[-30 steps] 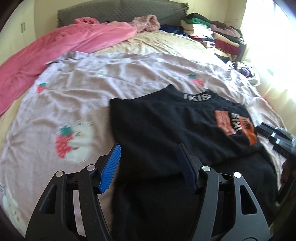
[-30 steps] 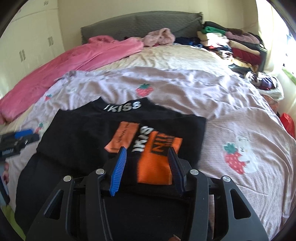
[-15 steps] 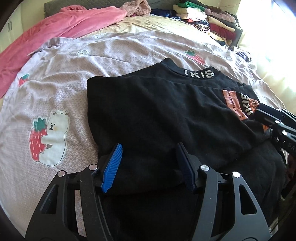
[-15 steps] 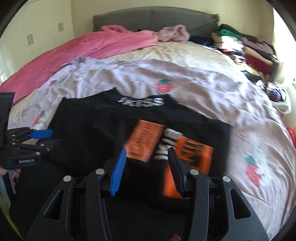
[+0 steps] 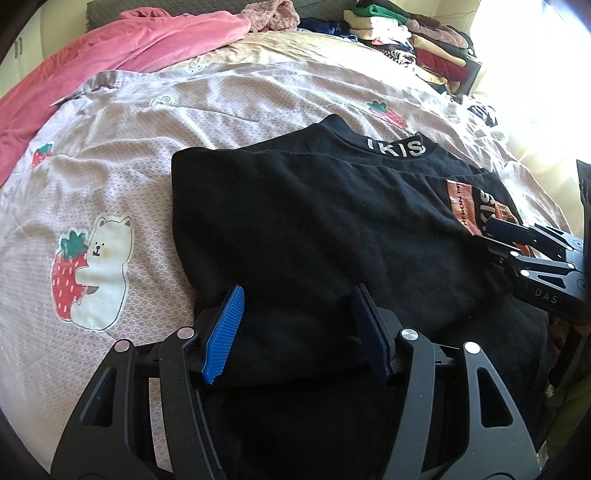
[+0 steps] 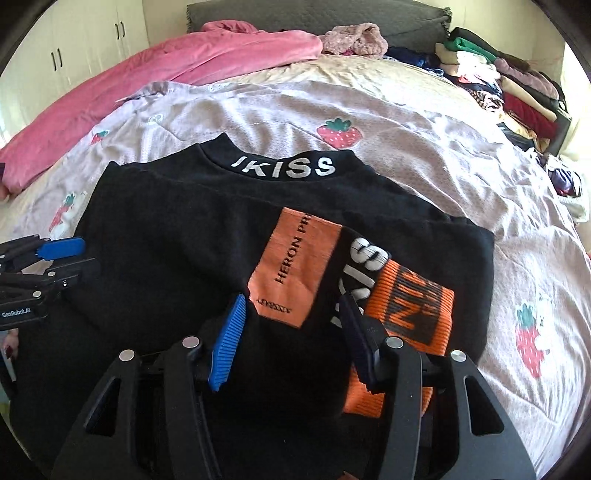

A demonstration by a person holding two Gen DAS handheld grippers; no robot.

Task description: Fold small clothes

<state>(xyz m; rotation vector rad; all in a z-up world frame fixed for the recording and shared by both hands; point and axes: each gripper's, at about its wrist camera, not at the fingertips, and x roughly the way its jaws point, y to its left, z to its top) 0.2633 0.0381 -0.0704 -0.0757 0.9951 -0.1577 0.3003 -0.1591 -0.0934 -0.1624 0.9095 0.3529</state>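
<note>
a bed [image 6: 424, 122] is seen filling both views, covered by a pale lilac quilt [image 5: 221, 110] printed with strawberries and small white bears; a pink blanket [image 6: 184, 62] is spread along its far left side, and a stack of folded clothes [image 6: 517, 85] is piled at the far right corner beside a grey headboard [image 6: 314, 16]; white cupboard doors [image 6: 85, 40] are seen behind the blanket in the right wrist view.

a black top [image 6: 177, 229] is laid flat on the quilt near the front edge of the bed, its collar turned away and lettered in white; its sleeves are folded in over the body, and orange patches [image 6: 295, 266] with dark lettering are shown on the folded right part; the lower hem is hidden under the grippers.

the left gripper [image 5: 295, 332] is held low over the near left part of the top, its jaws set about half apart with black cloth lying between them; the pads are not seen to press on the cloth; a bright blue pad [image 5: 223, 334] is carried on one finger and a dark one on the other.

the right gripper [image 6: 290, 339] is held over the near right part of the top, at the orange patches; its jaws are opening, with cloth lying between them but not pinched.
</note>
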